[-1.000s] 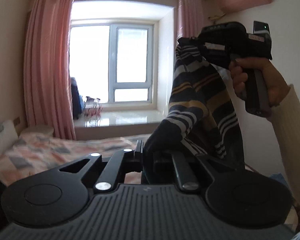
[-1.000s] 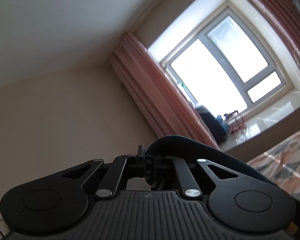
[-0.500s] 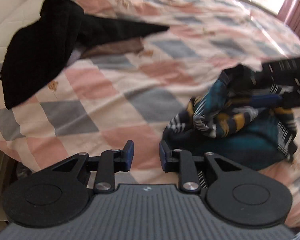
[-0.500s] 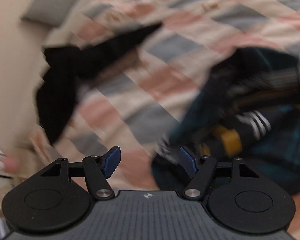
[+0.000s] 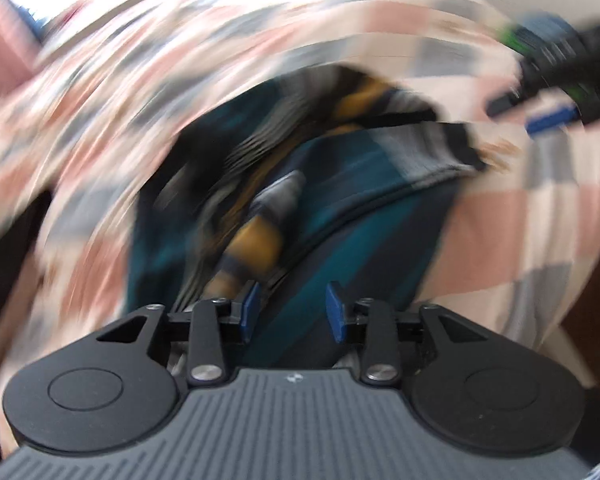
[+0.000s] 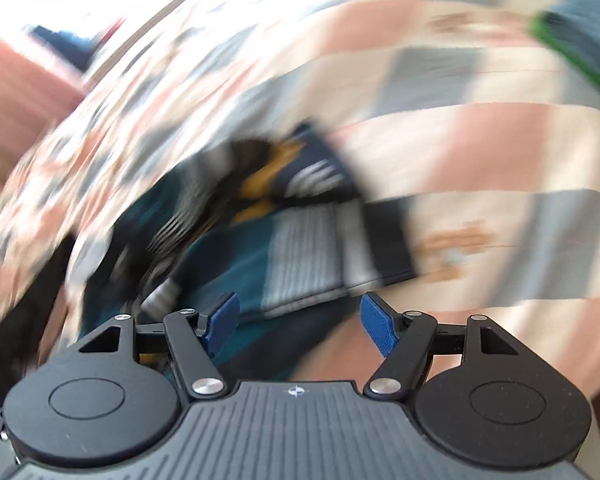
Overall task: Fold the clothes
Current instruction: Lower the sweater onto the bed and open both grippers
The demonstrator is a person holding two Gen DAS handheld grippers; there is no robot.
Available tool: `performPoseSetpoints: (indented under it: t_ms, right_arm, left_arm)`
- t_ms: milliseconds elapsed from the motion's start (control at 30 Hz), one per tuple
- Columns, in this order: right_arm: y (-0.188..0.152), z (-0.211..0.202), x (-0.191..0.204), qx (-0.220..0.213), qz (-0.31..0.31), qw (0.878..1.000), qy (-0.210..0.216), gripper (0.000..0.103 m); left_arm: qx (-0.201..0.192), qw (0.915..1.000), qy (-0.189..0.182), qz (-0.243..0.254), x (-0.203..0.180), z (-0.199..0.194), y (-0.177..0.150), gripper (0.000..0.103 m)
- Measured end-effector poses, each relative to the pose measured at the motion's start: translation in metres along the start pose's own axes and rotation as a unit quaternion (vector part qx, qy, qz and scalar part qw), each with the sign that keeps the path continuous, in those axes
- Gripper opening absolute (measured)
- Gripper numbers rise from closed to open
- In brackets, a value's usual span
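Both grippers point downward, the left gripper (image 5: pixel 293 311) with its blue pads parted and nothing between them, the right gripper (image 6: pixel 300 323) spread wider still, its blue fingertips (image 5: pixel 550 118) showing blurred off to the side.

Ahead of both your jaws lies a bed (image 5: pixel 520 216) under a quilt checked in pink, grey and cream, badly smeared by motion blur. Directly on it, just beyond your left jaws and running between them, sits a crumpled striped garment (image 5: pixel 340 184) in teal, navy, mustard and white. From your right jaws it (image 6: pixel 300 240) lies ahead and slightly left. A dark cloth (image 5: pixel 8 248) lies far left on the quilt.
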State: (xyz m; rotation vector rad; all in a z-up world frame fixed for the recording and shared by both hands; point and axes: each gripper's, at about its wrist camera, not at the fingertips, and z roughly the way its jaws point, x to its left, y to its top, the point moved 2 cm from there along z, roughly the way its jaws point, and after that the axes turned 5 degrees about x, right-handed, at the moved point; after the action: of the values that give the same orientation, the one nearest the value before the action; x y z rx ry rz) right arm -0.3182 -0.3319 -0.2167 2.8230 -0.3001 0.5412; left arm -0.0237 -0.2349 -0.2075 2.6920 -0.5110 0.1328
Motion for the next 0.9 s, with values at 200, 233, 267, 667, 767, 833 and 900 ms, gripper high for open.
performPoseSetpoints:
  t_ms: [200,233,267,667,767,833,900]
  right_arm:
    - [0.019,-0.010,-0.073,-0.005,0.095,0.995,0.006,0.075]
    - [0.022,-0.006,-0.081,0.000,0.103,0.995,0.015,0.075]
    - [0.026,-0.003,-0.090,0.005,0.110,0.994,0.024,0.075]
    - [0.077,0.043,-0.140,0.069,0.032,0.997,-0.003,0.076]
    - [0.093,0.059,-0.128,0.085,-0.003,0.996,0.003,0.076]
    - [0.104,0.069,-0.110,0.092,-0.043,0.995,0.009,0.076]
    - [0.115,0.077,-0.088,0.093,-0.089,0.991,0.020,0.076]
  left_arm:
    - [-0.061,0.9829,0.030,0.171,-0.106,0.039,0.052,0.040]
    - [-0.066,0.9774,0.040,0.197,-0.123,0.049,0.059,0.041]
    - [-0.071,0.9710,0.050,0.223,-0.141,0.061,0.066,0.041]
    - [-0.048,0.9569,0.133,0.254,-0.207,0.156,0.095,0.007]
    - [-0.083,0.9760,0.170,0.107,-0.139,0.085,0.104,0.007]
    - [-0.096,0.9731,0.209,-0.005,-0.072,0.030,0.100,0.007]
    - [-0.093,0.9488,0.288,-0.090,0.006,-0.017,0.080,0.008]
